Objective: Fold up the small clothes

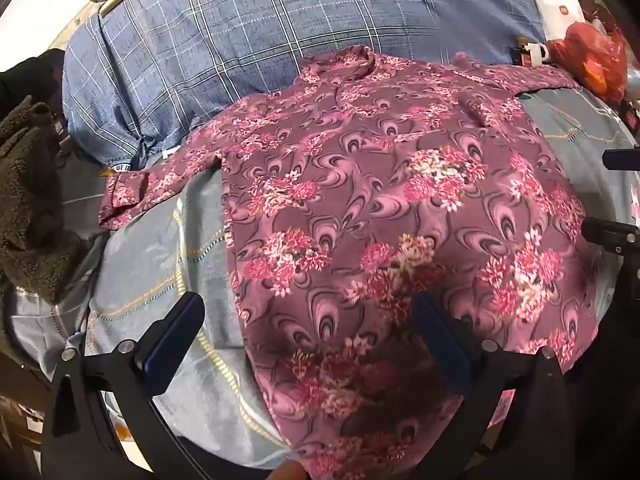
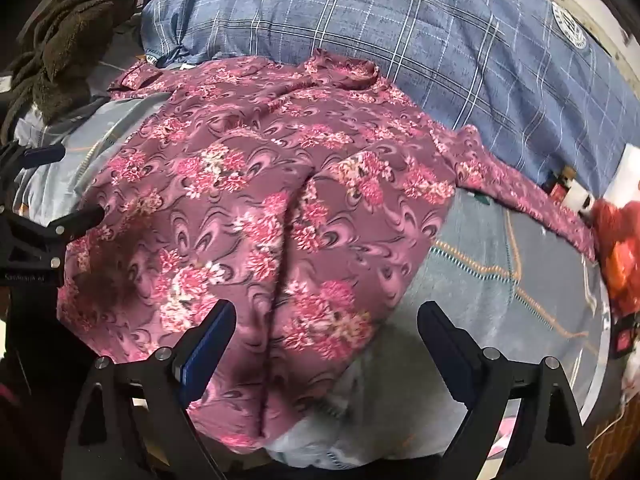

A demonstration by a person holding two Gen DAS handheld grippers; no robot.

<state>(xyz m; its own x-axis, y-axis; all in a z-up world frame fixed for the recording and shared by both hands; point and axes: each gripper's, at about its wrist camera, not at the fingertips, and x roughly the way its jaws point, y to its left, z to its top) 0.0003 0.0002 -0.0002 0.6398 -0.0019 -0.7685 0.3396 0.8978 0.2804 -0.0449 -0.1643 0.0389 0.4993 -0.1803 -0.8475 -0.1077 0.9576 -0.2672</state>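
Note:
A small mauve shirt with pink flower print [image 1: 360, 208] lies spread flat on a grey-blue bedsheet [image 1: 160, 264], collar at the far end, sleeves out to both sides. My left gripper [image 1: 308, 336] is open above the shirt's near left hem and holds nothing. In the right wrist view the same shirt [image 2: 256, 208] has a lengthwise crease down its middle. My right gripper [image 2: 326, 340] is open above the shirt's near right hem, empty. Each gripper shows at the edge of the other's view: the right one [image 1: 612, 200], the left one [image 2: 60, 192].
A blue checked quilt [image 1: 280, 52] is bunched behind the shirt. A dark brown fleece cloth [image 1: 28, 208] lies at the left. A red plastic bag [image 1: 596, 56] and a white box [image 1: 560, 4] sit at the far right.

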